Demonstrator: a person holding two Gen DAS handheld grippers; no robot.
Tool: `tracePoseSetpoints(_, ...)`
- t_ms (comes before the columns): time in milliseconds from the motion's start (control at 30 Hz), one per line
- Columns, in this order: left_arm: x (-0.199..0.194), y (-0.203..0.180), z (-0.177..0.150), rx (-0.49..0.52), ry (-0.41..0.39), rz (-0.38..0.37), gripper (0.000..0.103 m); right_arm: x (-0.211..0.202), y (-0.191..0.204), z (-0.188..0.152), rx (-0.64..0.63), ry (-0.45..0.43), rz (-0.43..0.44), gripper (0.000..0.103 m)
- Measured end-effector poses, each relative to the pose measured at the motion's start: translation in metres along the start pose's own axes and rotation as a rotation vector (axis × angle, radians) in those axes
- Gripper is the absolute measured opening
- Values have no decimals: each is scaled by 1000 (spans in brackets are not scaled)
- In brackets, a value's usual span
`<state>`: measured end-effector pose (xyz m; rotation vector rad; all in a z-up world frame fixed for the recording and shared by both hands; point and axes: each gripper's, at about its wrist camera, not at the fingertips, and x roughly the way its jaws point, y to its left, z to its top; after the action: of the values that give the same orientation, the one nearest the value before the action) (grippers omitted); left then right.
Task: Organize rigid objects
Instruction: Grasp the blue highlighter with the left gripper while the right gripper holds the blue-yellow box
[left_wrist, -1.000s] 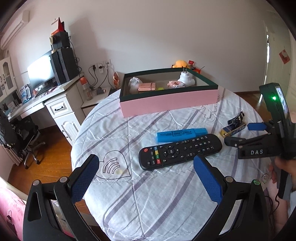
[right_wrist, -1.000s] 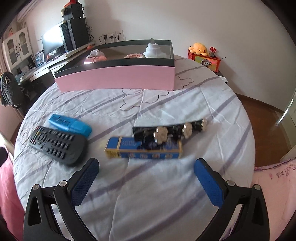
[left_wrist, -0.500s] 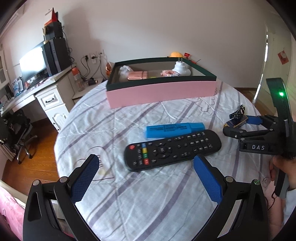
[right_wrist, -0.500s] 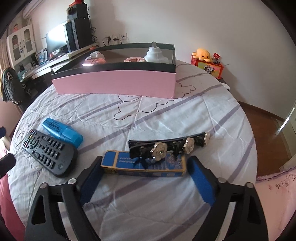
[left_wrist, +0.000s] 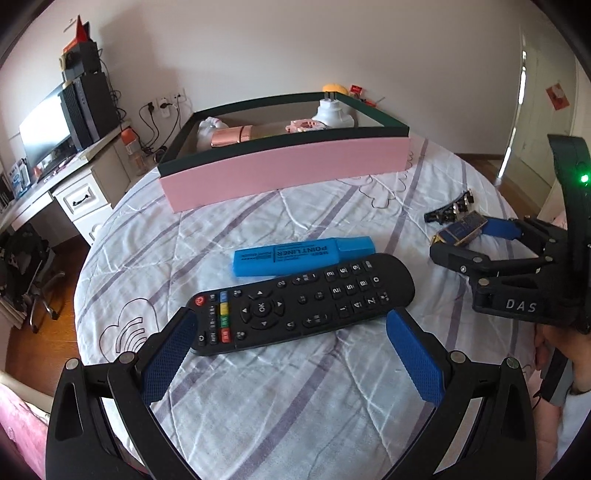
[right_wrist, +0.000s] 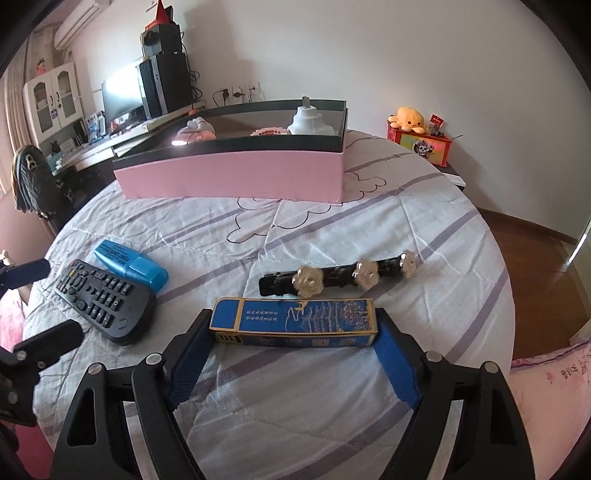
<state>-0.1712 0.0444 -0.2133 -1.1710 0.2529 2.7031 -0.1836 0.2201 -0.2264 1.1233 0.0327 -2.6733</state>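
Observation:
A black remote (left_wrist: 299, 302) lies crosswise on the quilted table, with a blue highlighter (left_wrist: 303, 254) touching its far edge. My left gripper (left_wrist: 290, 321) is open, and its blue pads flank the remote's near side without touching it. In the right wrist view a long blue box (right_wrist: 295, 323) lies crosswise. My right gripper (right_wrist: 293, 325) is shut on it, one pad pressing each end. Just behind the box rests a black hair clip (right_wrist: 340, 278) with pale flowers. The left wrist view shows the right gripper (left_wrist: 465, 236) holding that box (left_wrist: 461, 230).
A long pink storage box (left_wrist: 288, 173) with a dark rim stands at the far side of the round table and holds several items. A desk (left_wrist: 74, 192) with a monitor is at the left. A person's hand (left_wrist: 550, 339) holds the right gripper. An orange plush (right_wrist: 408, 116) sits on a side stand.
My left gripper came closer and lower over the remote, which now lies between its pads. The right gripper's jaws narrowed from wide open onto the ends of the blue box.

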Motion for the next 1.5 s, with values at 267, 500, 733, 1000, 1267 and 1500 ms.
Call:
tracePoseSetpoints(267, 0, 9, -2, -10, 10, 23, 103, -7, -3, 3, 17, -4, 45, 84)
tracePoseSetpoints(500, 5, 19, 14, -42, 12, -22, 103, -14, -5, 2, 21, -3, 44, 84)
tracePoseSetpoints(733, 18, 26, 34, 21, 9, 45, 103, -12, -8, 4, 16, 13, 56, 84)
tracePoseSetpoints(1000, 38, 35, 37, 96, 63, 41, 103, -4, -12, 10, 15, 26, 78, 84)
tracePoseSetpoints(1267, 52, 30, 46, 135, 78, 31, 103, 4, -9, 14, 7, 38, 82, 84)
tracePoseSetpoints(1500, 70, 28, 52, 133, 109, 65, 103, 7, -10, 15, 6, 39, 80, 84)
